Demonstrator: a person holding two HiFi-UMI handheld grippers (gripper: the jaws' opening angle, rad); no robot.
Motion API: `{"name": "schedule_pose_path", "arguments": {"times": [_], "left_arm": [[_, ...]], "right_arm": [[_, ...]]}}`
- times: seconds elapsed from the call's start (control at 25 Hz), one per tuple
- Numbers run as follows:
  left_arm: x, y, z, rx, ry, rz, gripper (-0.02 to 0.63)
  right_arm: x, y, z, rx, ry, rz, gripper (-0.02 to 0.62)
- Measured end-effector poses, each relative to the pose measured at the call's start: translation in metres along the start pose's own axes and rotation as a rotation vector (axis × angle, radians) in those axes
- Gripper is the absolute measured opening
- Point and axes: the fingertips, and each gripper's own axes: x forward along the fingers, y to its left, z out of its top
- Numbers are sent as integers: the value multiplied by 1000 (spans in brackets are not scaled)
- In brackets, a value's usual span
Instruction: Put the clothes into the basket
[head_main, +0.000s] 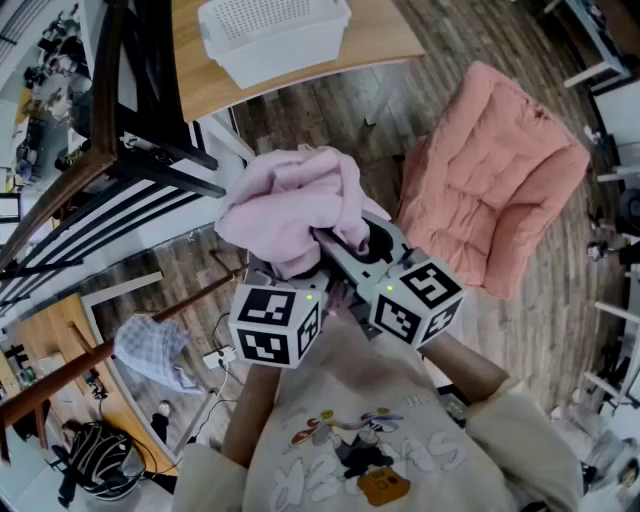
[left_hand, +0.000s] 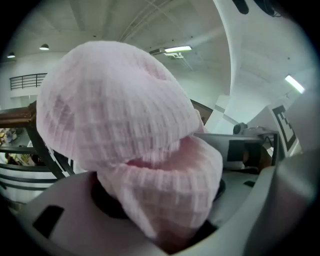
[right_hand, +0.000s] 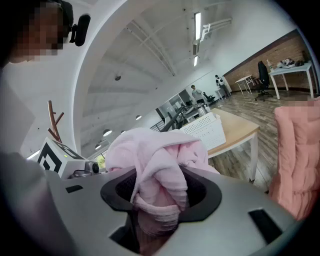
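Observation:
A pink knitted garment (head_main: 290, 205) is bunched up in the air in front of the person, held from below by both grippers. My left gripper (head_main: 285, 270) is shut on its lower fold, and the cloth (left_hand: 120, 130) fills the left gripper view. My right gripper (head_main: 335, 245) is shut on another bunch of the same garment (right_hand: 155, 165), which is pinched between its jaws. The white slatted basket (head_main: 275, 35) stands on a wooden table (head_main: 380, 40) ahead, beyond the garment; it also shows as the basket (right_hand: 205, 129) in the right gripper view.
A pink padded chair cushion (head_main: 490, 175) stands to the right on the wood floor. Dark railing (head_main: 110, 170) runs along the left. A checked blue cloth (head_main: 150, 350) lies low on the left, near a black bag (head_main: 100, 455).

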Motion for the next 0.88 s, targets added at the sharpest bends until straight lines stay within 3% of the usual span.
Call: {"name": "schedule_pose_path", "arguments": {"times": [0.32,0.88], "left_arm": [[-6,-14,-24,-13,22,-13,293],[-17,6,-17,20,0,-29,293]], "right_arm": [[-18,2,-21,13,20,-19,204],[-2,17,-17,18,-26,-34,206]]}}
